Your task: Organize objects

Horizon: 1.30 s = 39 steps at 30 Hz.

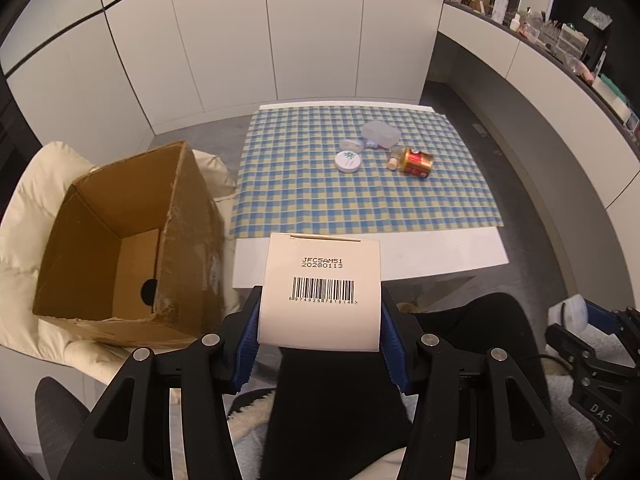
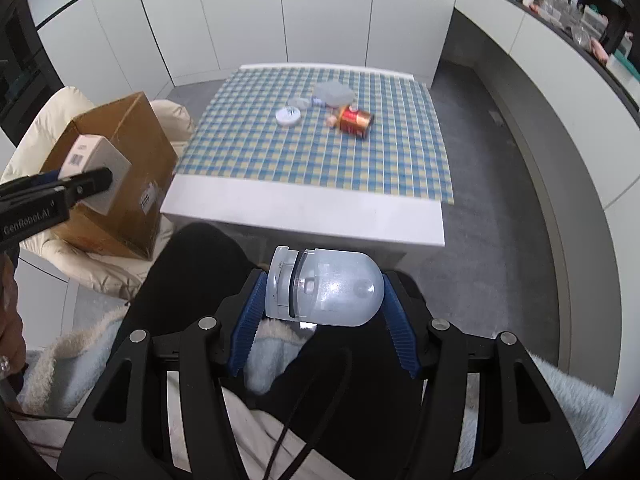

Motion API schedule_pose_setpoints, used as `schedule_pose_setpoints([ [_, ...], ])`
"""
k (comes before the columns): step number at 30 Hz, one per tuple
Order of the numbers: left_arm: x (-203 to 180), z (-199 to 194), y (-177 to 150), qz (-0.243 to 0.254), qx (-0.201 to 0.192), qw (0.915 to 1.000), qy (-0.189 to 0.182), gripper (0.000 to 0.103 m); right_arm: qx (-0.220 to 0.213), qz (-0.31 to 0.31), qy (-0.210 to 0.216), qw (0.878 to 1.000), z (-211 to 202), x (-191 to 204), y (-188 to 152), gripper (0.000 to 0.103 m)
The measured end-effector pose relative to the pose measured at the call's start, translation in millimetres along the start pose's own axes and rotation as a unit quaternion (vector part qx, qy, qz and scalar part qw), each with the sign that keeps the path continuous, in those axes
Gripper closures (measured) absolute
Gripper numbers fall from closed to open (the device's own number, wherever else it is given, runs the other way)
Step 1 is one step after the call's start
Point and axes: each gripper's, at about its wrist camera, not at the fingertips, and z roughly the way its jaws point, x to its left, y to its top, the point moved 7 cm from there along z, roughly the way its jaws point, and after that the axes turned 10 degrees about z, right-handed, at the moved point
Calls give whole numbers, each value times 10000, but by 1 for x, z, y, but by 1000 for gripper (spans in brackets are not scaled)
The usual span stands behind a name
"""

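My left gripper [image 1: 320,312] is shut on a white carton with a barcode [image 1: 320,280], held in the air beside the open brown cardboard box [image 1: 120,240]. My right gripper [image 2: 322,292] is shut on a frosted translucent container with a domed end [image 2: 324,286], held lying across the blue pads above a person's lap. From the right wrist view the white carton [image 2: 94,160] and the left gripper [image 2: 86,184] show in front of the cardboard box [image 2: 128,152]. On the checked cloth [image 1: 360,200] lie a round white tin [image 1: 347,161], a red-gold can [image 1: 418,162] and a clear lidded tub [image 1: 380,134].
The box rests on a cream cushioned chair [image 1: 24,240] left of the white table [image 1: 400,252]. A small clear jar [image 1: 351,145] lies next to the tin. A cluttered counter [image 1: 560,40] curves along the right wall. A person's dark legs [image 2: 192,264] lie below both grippers.
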Motion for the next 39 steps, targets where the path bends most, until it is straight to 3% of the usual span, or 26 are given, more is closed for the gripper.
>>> schedule_pose_setpoints([
  [8,-2,11,-14,35,212,9998,-36,50,36,199,13,9998,2,-10,-15,43],
  [25,2,12,-20,19,263,9997,8,50,-64,327,33,9994,1,-17,-7,43],
  [39,15,15,-31,-213,348,9992,17,50,21,101,102,9999,14,2,-5,43],
])
